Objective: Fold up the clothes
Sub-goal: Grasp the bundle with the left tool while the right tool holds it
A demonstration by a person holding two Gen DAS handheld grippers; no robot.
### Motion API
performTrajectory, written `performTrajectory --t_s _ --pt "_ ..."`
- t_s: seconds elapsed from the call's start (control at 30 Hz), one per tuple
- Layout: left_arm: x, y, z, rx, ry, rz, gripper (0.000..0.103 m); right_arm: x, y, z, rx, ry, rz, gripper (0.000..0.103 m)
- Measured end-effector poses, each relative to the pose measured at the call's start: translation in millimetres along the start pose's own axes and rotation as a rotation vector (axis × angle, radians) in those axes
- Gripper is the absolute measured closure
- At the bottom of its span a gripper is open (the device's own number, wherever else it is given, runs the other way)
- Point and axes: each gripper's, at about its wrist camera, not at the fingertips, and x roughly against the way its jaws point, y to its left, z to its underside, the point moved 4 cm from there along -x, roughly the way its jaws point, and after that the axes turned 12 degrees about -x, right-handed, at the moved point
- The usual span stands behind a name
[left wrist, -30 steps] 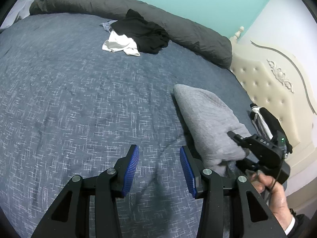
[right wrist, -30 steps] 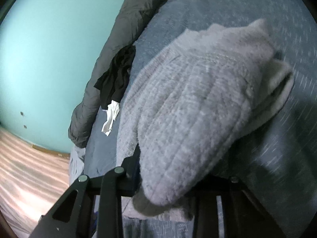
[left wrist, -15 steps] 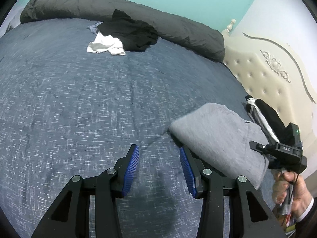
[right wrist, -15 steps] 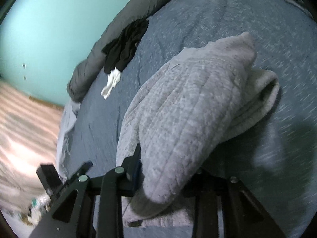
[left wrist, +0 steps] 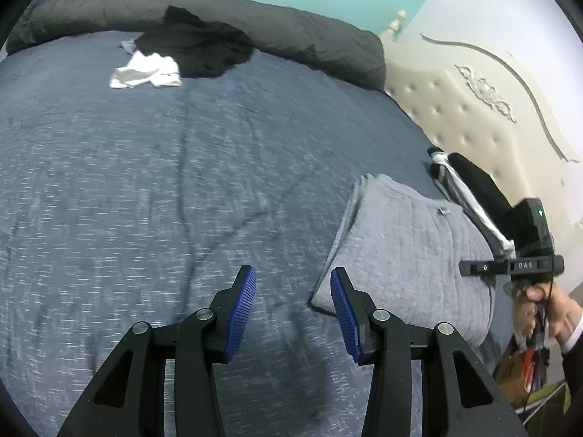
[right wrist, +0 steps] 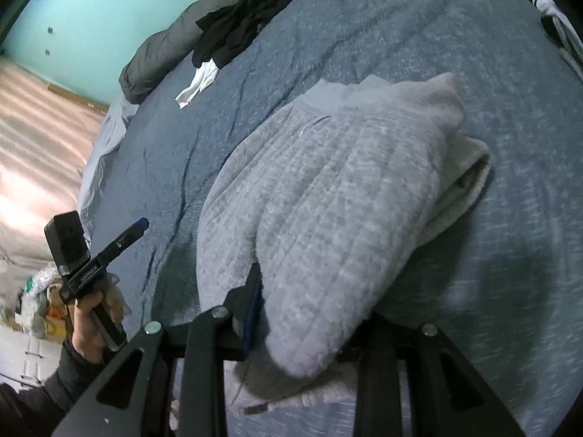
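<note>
— While the left gripper [left wrist: 293, 302] hangs over the bed [left wrist: 145, 182], what has changed from a second ago?

— From its own camera, the grey folded garment [left wrist: 411, 255] was lifted and bunched at the right gripper [left wrist: 510, 266]; now it lies flat on the blue cover, down by the right-hand side near the cream headboard [left wrist: 473, 109]. The left jaws stood parted and empty then, and they stand parted and empty now, blue pads facing each other with nothing between.

— And the room around it?

— Wide bare cover runs from those jaws up to the white cloth [left wrist: 145, 73] and black clothes [left wrist: 196, 51] lying against the dark duvet roll [left wrist: 291, 32] at the far edge. Just beyond the grey garment sits a black-and-white striped piece [left wrist: 470, 189], close under the headboard. The garment's near corner is just beside the left gripper's right jaw.

— Now the right camera?

— The wall filled half the view before; now the bed does, and the left gripper [right wrist: 109, 247] shows at the left in a hand [right wrist: 94, 324], past the bed's edge. The grey folded garment [right wrist: 339, 200] spreads over the right gripper [right wrist: 309, 309], whose jaws are clenched on its near end; only the left blue pad peeks out. Its folded far edge rests on the cover, with open bed beyond and to the right.
</note>
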Motion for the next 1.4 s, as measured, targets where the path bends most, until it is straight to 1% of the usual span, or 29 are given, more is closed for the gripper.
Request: performTrajectory --t_s 0.1,0.2,0.3,0.5,0.57,0.6,0.77,0.83,0.87,0.9,0.97,1.0,1.13,1.27,1.3,1.4 --pt "-10.1 -7.8 -8.6 -0.002 0.009 0.044 0.056 5.1 -9.8 -4.8 0.005 0.002 0.016 0.074" --pt "-26.1 -20.8 -15.4 -0.005 0.039 0.108 0.056 9.7 -20.3 -7.7 0.007 0.003 0.022 0.076" --pt "-49.6 -32.5 -18.5 -0.008 0.093 0.160 0.056 12.1 -23.9 -9.4 0.029 0.009 0.021 0.078" --pt "-99.5 -47.3 -20.9 0.021 0.213 0.254 0.056 9.6 -30.7 -12.1 0.036 0.025 0.009 0.078" --pt "-112.8 -51.8 -22.1 0.019 0.243 0.284 0.051 8.3 -33.4 -12.2 0.035 0.030 0.003 0.078" --pt "-118.4 -53.7 -22.3 0.020 0.254 0.298 0.050 7.7 -34.8 -12.3 0.035 0.032 0.000 0.078" --pt "-137.6 -56.6 -18.2 0.020 0.284 0.317 0.050 5.5 -40.1 -12.5 0.029 0.036 -0.020 0.078" --pt "-143.2 -57.3 -13.9 0.032 0.296 0.330 0.052 4.3 -40.6 -13.2 0.027 0.037 -0.025 0.078" --pt "-144.5 -58.7 -11.5 0.038 0.300 0.343 0.056 3.8 -40.4 -13.7 0.028 0.038 -0.027 0.078" --pt "-145.5 -60.2 -9.1 0.043 0.304 0.357 0.070 3.4 -40.2 -14.2 0.028 0.040 -0.029 0.078" --pt "-142.2 -63.1 -7.5 0.035 0.301 0.352 0.074 3.3 -39.8 -16.0 0.028 0.045 -0.031 0.078" --pt "-139.4 -64.5 -7.7 0.039 0.297 0.349 0.078 3.3 -39.6 -16.9 0.028 0.048 -0.032 0.078" --pt "-127.4 -71.7 -10.5 0.077 0.283 0.367 0.082 7.5 -41.8 -23.6 0.021 0.052 -0.031 0.079" --pt "-109.2 -101.2 -6.0 0.043 0.286 0.391 0.083 23.2 -46.9 -37.1 0.021 0.040 -0.015 0.079" --pt "-108.0 -107.3 -4.0 0.025 0.291 0.387 0.083 25.2 -50.0 -40.0 0.013 0.050 -0.017 0.079" --pt "-111.1 -114.1 3.6 0.023 0.304 0.381 0.083 21.3 -57.7 -41.0 0.002 0.073 0.010 0.079"
